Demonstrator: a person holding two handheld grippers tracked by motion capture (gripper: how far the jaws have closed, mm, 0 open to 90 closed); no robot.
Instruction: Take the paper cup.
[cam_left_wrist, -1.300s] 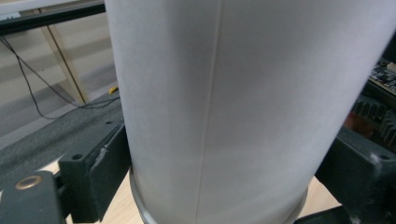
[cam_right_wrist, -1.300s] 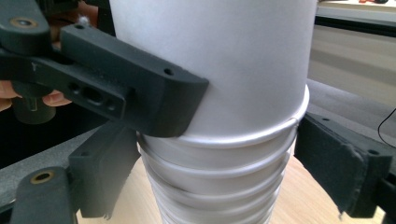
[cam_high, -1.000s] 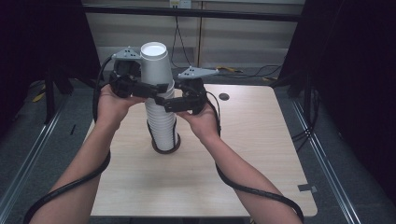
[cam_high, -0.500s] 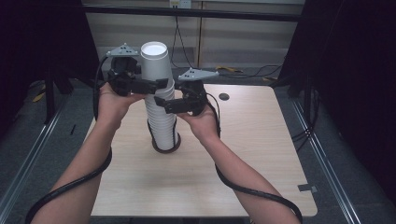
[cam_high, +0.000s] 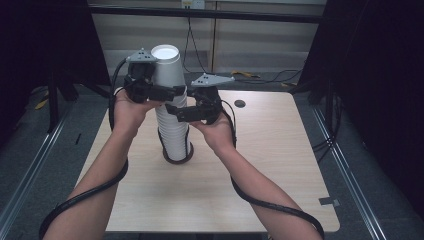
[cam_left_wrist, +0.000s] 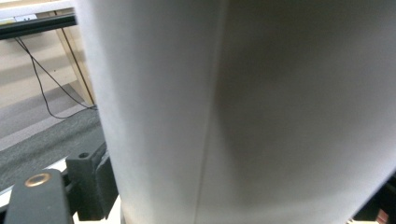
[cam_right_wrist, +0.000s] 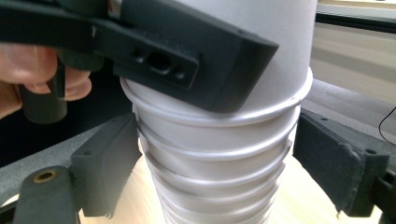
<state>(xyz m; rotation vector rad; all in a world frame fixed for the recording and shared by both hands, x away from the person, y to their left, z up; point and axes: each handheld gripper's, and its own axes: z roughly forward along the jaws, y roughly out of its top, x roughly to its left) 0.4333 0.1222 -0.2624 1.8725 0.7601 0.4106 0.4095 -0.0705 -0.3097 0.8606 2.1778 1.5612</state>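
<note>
Now | stack (cam_high: 173, 131) upright mid-table (cam_high: 280, 150), inverted top cup (cam_high: 167, 70) on it | left gripper (cam_high: 172, 93) just been closing, clamped on top cup | right gripper (cam_high: 172, 111) wide astride stack, pads apart (bracing?) | thin paper, light, crushable: grip gently above rim

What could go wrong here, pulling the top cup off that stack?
1. The left gripper squeezes the top cup; its thin wall may crush.
2. The right gripper straddles the cup stack, pads seemingly not pressing, so several nested cups may lift together.
3. The tall stack could tip.
</note>
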